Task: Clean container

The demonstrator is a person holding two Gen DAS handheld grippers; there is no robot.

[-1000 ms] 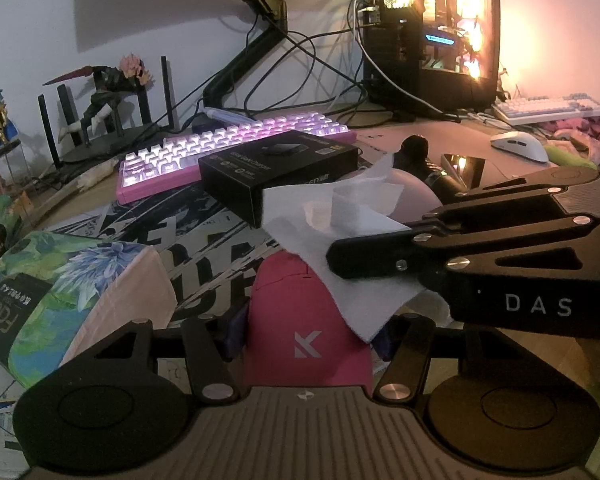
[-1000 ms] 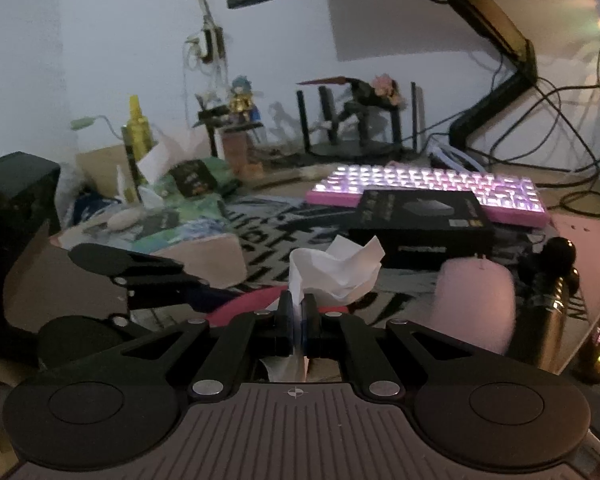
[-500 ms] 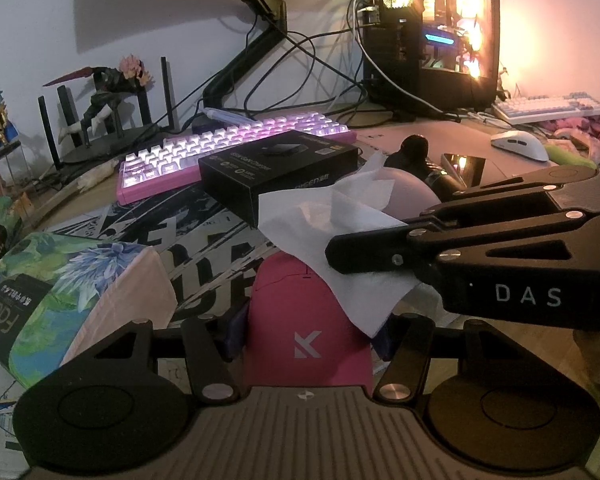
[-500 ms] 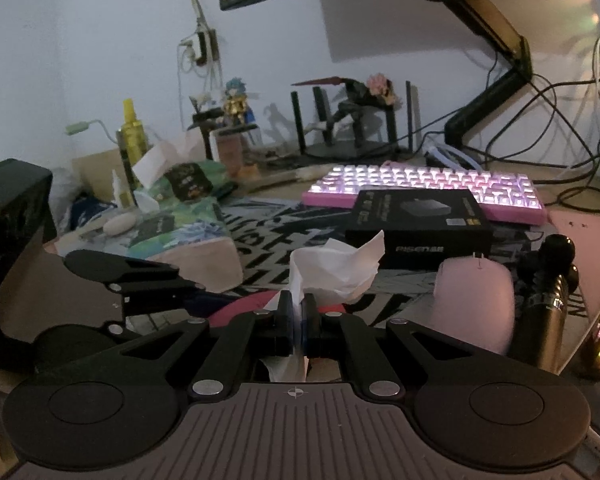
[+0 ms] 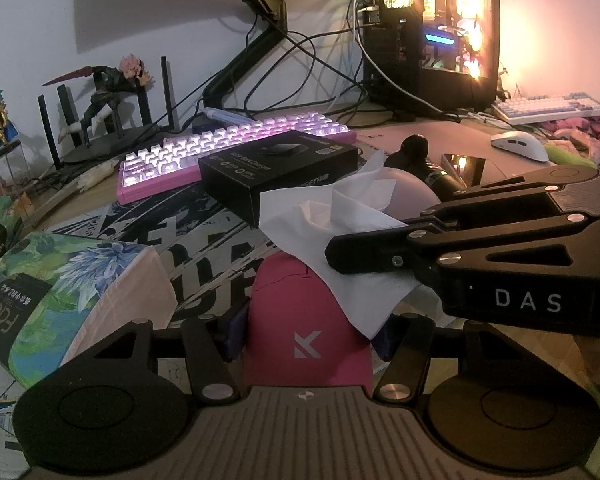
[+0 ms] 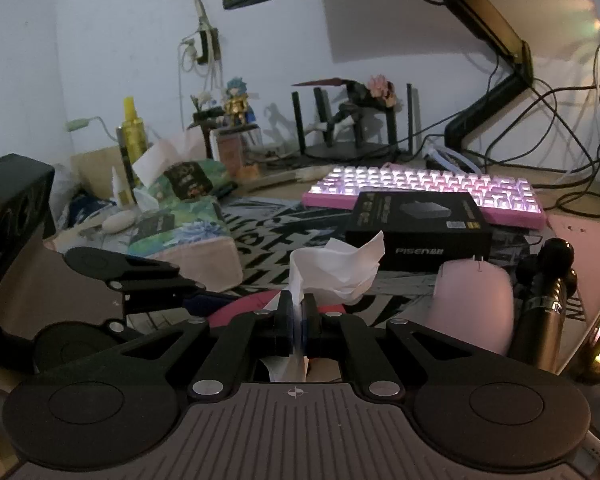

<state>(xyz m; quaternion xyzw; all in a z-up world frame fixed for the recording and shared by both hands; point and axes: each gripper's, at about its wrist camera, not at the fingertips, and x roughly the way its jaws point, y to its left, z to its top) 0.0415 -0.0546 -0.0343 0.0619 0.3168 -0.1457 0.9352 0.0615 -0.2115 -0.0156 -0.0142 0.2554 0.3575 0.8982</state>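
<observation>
My left gripper (image 5: 306, 336) is shut on a magenta mouse-shaped object (image 5: 300, 320) with a white K logo, held low at the desk's near side. My right gripper (image 6: 298, 312) is shut on a white tissue (image 6: 336, 268). In the left wrist view the right gripper (image 5: 340, 252) reaches in from the right and presses the tissue (image 5: 340, 240) onto the magenta object's upper right side. In the right wrist view only a sliver of the magenta object (image 6: 248, 306) shows under the tissue, with the left gripper (image 6: 188, 296) at the left.
A black box (image 5: 276, 168) and a lit pink keyboard (image 5: 204, 152) lie just beyond. A pale pink mouse (image 6: 476, 304) and a dark handle (image 6: 548, 292) sit to the right. A floral tissue pack (image 5: 60, 288) is at the left. A PC tower (image 5: 432, 32) stands at the back.
The right gripper has slid the tissue a little left and down across the magenta object, and the tissue has flattened and spread. The left gripper has not moved.
</observation>
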